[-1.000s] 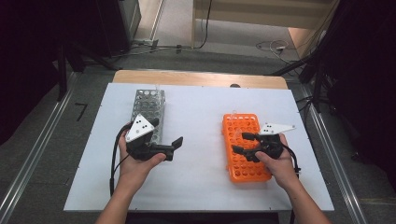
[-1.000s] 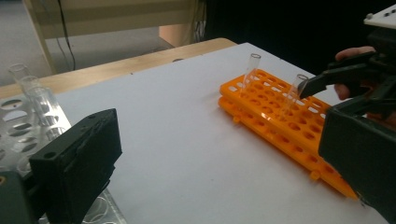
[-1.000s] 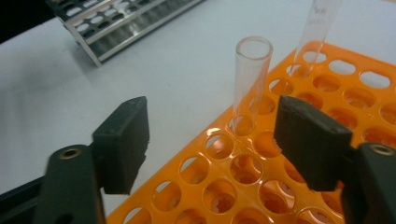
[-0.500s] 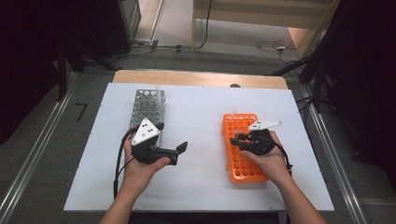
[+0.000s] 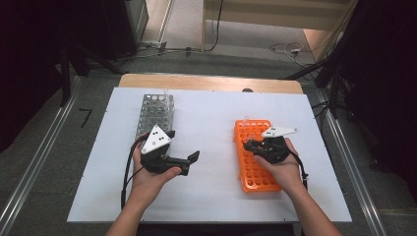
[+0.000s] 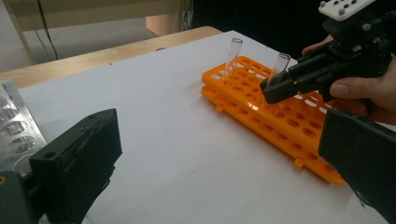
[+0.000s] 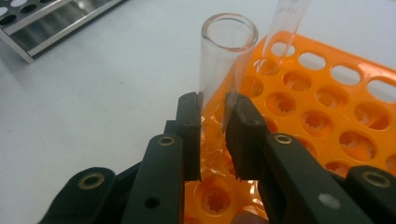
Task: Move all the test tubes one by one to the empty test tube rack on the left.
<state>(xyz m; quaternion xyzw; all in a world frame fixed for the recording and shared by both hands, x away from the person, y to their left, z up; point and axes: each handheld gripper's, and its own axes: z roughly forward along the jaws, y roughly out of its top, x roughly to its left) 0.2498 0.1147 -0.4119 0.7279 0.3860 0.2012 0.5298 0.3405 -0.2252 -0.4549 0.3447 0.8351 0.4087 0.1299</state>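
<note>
The metal rack (image 5: 154, 112) stands at the left, one tube at its far end; the left gripper (image 5: 189, 161) hovers just beside it, jaws wide apart, holding nothing; the orange rack (image 5: 255, 169) lies at the right; the right gripper (image 5: 247, 144) has just been closing and now clamps a tube (image 7: 223, 70) seated in that rack; a second tube (image 6: 232, 58) stands behind it. Judgement: grasp complete; lift and transfer remain.

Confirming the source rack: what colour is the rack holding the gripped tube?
Orange rack, clearest in the right gripper view.
</note>
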